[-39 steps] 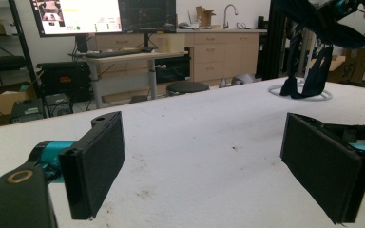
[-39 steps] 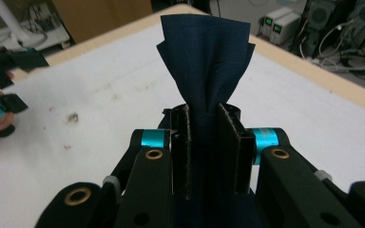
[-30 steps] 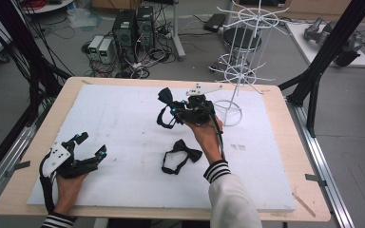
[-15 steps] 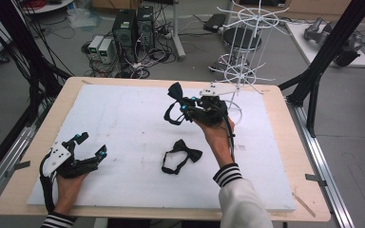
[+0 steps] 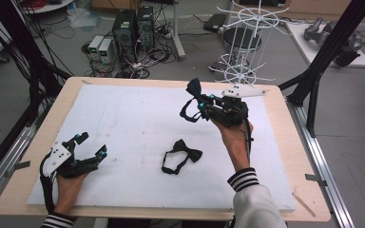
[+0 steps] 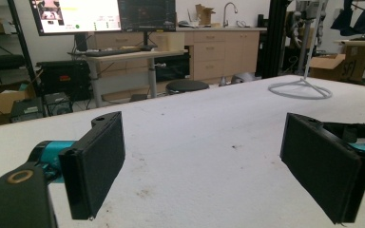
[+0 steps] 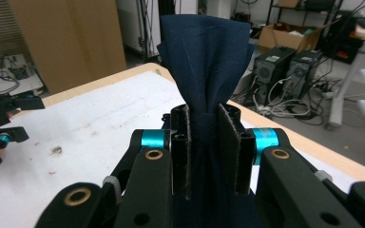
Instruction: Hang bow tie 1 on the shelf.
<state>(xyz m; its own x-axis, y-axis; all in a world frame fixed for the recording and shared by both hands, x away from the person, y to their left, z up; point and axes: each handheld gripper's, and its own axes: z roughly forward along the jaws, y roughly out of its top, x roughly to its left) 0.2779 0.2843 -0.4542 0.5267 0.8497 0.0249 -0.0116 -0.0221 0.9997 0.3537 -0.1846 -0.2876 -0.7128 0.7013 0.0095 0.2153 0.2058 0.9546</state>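
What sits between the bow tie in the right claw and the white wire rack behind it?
Nothing visible: the right claw holds the dark bow tie above the table, and the stretch to the white wire rack looks open.

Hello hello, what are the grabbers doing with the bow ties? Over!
Right gripper shut on navy bow tie, lifted. Left gripper open, resting on table. Black bow tie lies flat. Nothing in the way.

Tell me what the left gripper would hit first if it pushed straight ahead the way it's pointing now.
Probably nothing soon: the left gripper is open and looks along bare white table. The white rack base sits ahead but off to the right, likely beside its line; depth is hard to judge.
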